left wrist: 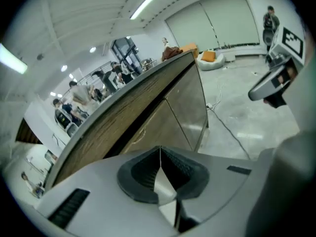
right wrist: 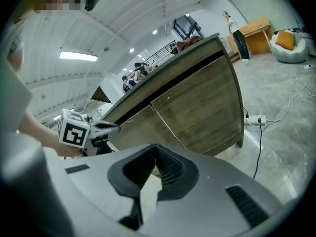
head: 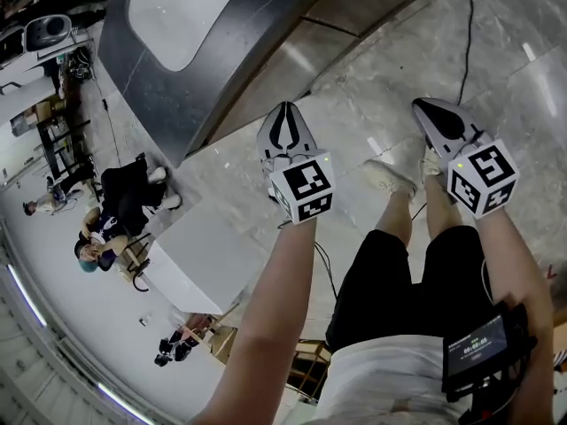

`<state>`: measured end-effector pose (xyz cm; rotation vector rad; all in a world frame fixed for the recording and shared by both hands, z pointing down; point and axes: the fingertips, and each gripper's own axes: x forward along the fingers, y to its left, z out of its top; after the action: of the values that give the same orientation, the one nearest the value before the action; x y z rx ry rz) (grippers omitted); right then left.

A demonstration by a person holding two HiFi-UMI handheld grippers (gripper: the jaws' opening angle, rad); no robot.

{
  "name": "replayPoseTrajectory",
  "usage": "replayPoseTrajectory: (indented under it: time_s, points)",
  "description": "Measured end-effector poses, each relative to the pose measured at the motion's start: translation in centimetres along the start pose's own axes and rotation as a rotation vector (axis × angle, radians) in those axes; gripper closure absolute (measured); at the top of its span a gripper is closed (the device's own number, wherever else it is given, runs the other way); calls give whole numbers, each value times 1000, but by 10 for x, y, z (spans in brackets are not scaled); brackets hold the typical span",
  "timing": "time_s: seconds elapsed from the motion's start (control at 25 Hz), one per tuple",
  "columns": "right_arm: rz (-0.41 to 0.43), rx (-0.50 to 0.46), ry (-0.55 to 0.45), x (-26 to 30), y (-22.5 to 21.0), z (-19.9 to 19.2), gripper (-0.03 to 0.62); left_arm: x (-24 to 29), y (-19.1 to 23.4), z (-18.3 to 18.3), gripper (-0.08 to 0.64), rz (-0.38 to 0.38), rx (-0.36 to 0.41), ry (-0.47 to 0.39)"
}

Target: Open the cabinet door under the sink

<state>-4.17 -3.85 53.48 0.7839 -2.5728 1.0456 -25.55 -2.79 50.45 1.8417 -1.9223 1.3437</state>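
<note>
The sink (head: 186,11) is a pale basin set in a dark countertop (head: 146,87). Below it runs the wooden cabinet front (head: 292,51), seam between two doors visible, both closed. In the right gripper view the nearer door (right wrist: 202,110) fills the middle and a second door (right wrist: 136,130) lies left of it. My left gripper (head: 285,106) points at the cabinet's base, shut and empty, a short way off it; its jaws (left wrist: 160,149) meet in one line. My right gripper (head: 418,104) hangs farther right over the floor, shut on nothing (right wrist: 156,147).
A black cable (head: 467,34) runs across the grey floor to a power strip (right wrist: 256,119) by the cabinet's right end. The person's legs and shoes (head: 390,177) stand between the grippers. A white block (head: 199,255) and seated people (head: 115,211) are at the left.
</note>
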Motion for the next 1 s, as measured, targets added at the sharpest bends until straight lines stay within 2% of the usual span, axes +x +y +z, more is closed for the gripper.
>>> replayPoseTrajectory:
  time_s: [0.12,0.2,0.44,0.6,0.64,0.76,1.0]
  points:
    - [5,-4,23,-3,3,-9,578,10,14,15,549,63,118,-36]
    - [4,-7,36,-4,3,-14,578,19,20,23,549,86,168,-57]
    - [-11,0,56,-10,-2,-24,578,36,34,23,548,135,218,-36]
    - [-15,9,57,-10,-4,-25,578,38,45,29,548,171,297,-35]
    - [-15,11,59,-10,-4,-26,578,37,45,31,541,174,324,-32]
    - [-11,17,64,-11,-3,-29,578,38,45,34,443,179,405,-14]
    - [-14,60,65,-17,-4,-38,578,50,38,31,402,186,578,32]
